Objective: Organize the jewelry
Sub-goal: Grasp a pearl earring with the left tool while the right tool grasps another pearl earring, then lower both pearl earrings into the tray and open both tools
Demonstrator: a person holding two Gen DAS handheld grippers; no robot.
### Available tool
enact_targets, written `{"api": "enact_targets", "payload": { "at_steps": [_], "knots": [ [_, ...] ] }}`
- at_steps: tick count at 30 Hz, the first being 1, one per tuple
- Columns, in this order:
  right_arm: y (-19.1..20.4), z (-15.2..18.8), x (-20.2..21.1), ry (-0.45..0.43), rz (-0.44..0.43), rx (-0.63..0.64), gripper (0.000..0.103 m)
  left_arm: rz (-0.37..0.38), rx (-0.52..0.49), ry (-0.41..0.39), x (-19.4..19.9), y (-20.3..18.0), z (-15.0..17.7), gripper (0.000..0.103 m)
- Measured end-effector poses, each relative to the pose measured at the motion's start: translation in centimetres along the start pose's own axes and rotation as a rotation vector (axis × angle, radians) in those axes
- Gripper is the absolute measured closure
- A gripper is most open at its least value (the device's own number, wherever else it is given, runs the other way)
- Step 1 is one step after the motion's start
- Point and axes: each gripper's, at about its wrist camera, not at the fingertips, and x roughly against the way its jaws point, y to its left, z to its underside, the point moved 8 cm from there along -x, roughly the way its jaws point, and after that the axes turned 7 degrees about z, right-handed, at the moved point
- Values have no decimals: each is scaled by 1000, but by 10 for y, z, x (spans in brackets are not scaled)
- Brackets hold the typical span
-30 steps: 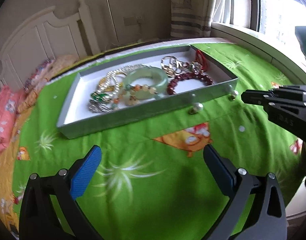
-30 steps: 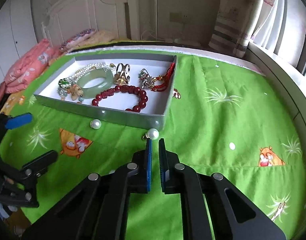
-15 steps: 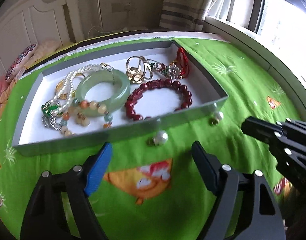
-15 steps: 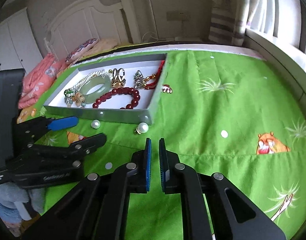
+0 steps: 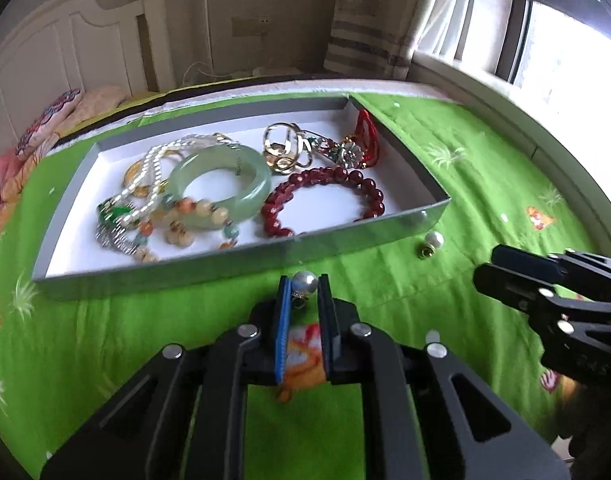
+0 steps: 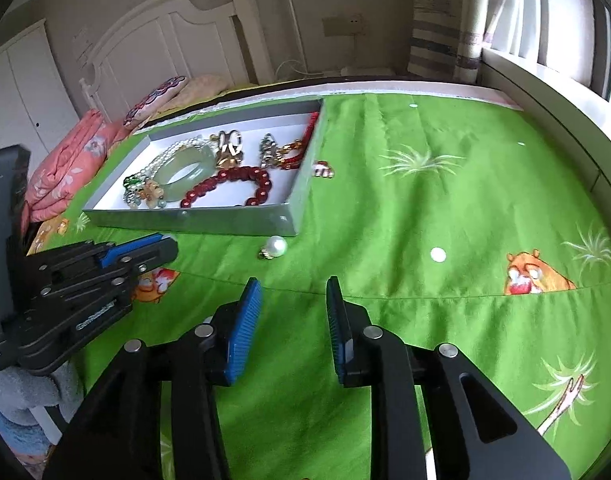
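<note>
A grey tray with a white floor lies on the green bedspread and holds a jade bangle, a red bead bracelet, pearl strands and gold pieces. My left gripper is shut on a pearl earring just in front of the tray's near wall. A second pearl earring lies on the spread by the tray's right corner; it also shows in the right wrist view. My right gripper is open and empty, a little short of that earring.
The tray sits mid-bed. A white headboard and pink folded bedding are at the back left. A window sill runs along the right. A small trinket lies by the tray's right wall.
My left gripper moved forward to the tray's front wall and closed on the pearl earring. My right gripper went from shut to open.
</note>
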Motion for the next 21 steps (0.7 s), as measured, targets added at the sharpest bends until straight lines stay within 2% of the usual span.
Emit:
{"api": "enact_targets", "payload": {
  "at_steps": [5,12,21],
  "knots": [
    [20,-9,-11,1,22,64,84,15,29,-42,27,13,17,90],
    [23,-20,-31,22,143,75,85,17,51,-85,53,33,23,90],
    [27,-18,-29,7,214,116,90,35,69,-86,51,38,32,90]
  ]
}}
